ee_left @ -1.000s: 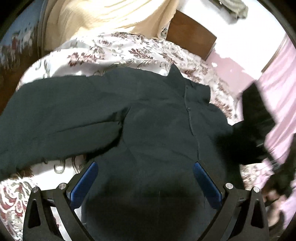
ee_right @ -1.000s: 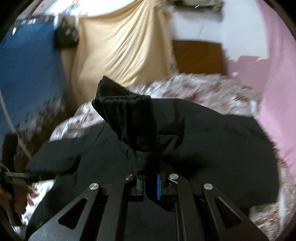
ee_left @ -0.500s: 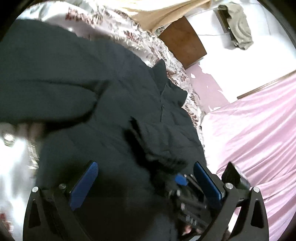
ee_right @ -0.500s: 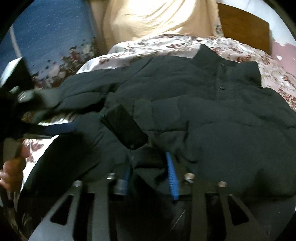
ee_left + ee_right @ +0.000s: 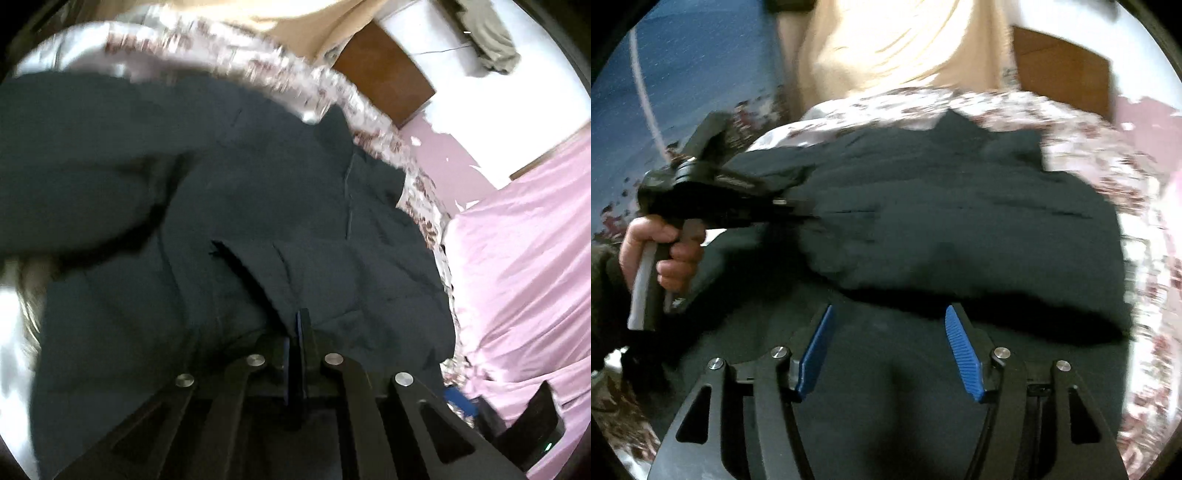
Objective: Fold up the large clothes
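Observation:
A large dark jacket (image 5: 229,206) lies spread on a flowered bedspread (image 5: 258,70), collar at the far side. Its right sleeve (image 5: 960,243) is folded across the body. My left gripper (image 5: 295,325) is shut on the cuff of that folded sleeve (image 5: 251,273). In the right wrist view the left gripper (image 5: 798,206) shows at the left, held by a hand, pinching the sleeve end. My right gripper (image 5: 888,321) is open and empty, its blue pads (image 5: 816,350) just above the jacket's lower body (image 5: 886,387).
A pink cloth (image 5: 524,258) hangs at the right of the bed. A brown headboard (image 5: 384,70) and a cream sheet (image 5: 905,44) stand behind. A blue patterned cloth (image 5: 683,74) hangs at the left. The bedspread shows around the jacket (image 5: 1137,229).
My right gripper let go of the sleeve cuff and opened, drawing back. My left gripper, open before, closed on that cuff over the jacket body.

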`<action>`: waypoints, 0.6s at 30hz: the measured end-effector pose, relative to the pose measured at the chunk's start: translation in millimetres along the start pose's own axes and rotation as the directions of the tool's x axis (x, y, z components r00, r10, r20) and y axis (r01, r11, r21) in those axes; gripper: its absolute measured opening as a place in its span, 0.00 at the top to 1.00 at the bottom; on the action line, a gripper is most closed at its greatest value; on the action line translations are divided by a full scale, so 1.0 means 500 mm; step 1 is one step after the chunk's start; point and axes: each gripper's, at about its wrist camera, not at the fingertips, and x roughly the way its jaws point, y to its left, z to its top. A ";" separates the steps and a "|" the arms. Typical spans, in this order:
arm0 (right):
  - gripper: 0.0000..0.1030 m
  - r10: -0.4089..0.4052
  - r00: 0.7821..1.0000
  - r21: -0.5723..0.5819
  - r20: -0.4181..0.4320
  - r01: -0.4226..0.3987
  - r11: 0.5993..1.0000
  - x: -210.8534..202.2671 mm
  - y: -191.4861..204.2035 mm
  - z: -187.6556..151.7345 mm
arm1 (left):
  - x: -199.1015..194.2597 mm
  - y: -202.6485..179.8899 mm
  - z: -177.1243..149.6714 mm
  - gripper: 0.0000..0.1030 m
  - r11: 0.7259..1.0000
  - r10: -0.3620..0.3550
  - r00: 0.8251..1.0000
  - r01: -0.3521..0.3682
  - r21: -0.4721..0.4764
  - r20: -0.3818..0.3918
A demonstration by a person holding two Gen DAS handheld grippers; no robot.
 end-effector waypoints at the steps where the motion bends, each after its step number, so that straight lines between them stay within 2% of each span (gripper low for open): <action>1: 0.45 -0.035 0.999 0.007 0.008 0.035 0.999 -0.007 -0.018 -0.002 | -0.014 -0.014 0.005 0.96 0.999 0.025 0.999 -0.027 0.038 0.039; 4: 0.45 -0.179 0.983 0.060 0.030 0.177 0.982 -0.025 -0.097 0.000 | -0.058 -0.058 0.024 0.96 0.978 0.101 0.982 -0.128 0.164 0.162; 6: 0.45 -0.286 0.957 0.121 0.044 0.279 0.953 -0.022 -0.160 0.012 | -0.071 -0.088 0.039 0.96 0.948 0.155 0.962 -0.209 0.242 0.225; 8: 0.45 -0.342 0.938 0.190 0.047 0.328 0.925 -0.003 -0.219 0.026 | -0.063 -0.100 0.052 0.96 0.921 0.202 0.950 -0.267 0.284 0.239; 10: 0.45 -0.367 0.930 0.260 0.024 0.349 0.900 0.031 -0.272 0.035 | -0.038 -0.099 0.060 0.96 0.894 0.262 0.938 -0.325 0.310 0.227; 14: 0.45 -0.319 0.943 0.350 -0.094 0.331 0.876 0.134 -0.342 0.030 | 0.028 -0.066 0.054 0.96 0.845 0.368 0.909 -0.414 0.337 0.195; 15: 0.45 -0.311 0.943 0.347 -0.122 0.334 0.876 0.162 -0.349 0.028 | 0.038 -0.057 0.051 0.96 0.840 0.380 0.906 -0.423 0.340 0.187; 18: 0.44 -0.345 0.931 0.316 -0.124 0.366 0.875 0.187 -0.337 0.026 | 0.064 -0.030 0.045 0.96 0.849 0.385 0.909 -0.416 0.325 0.159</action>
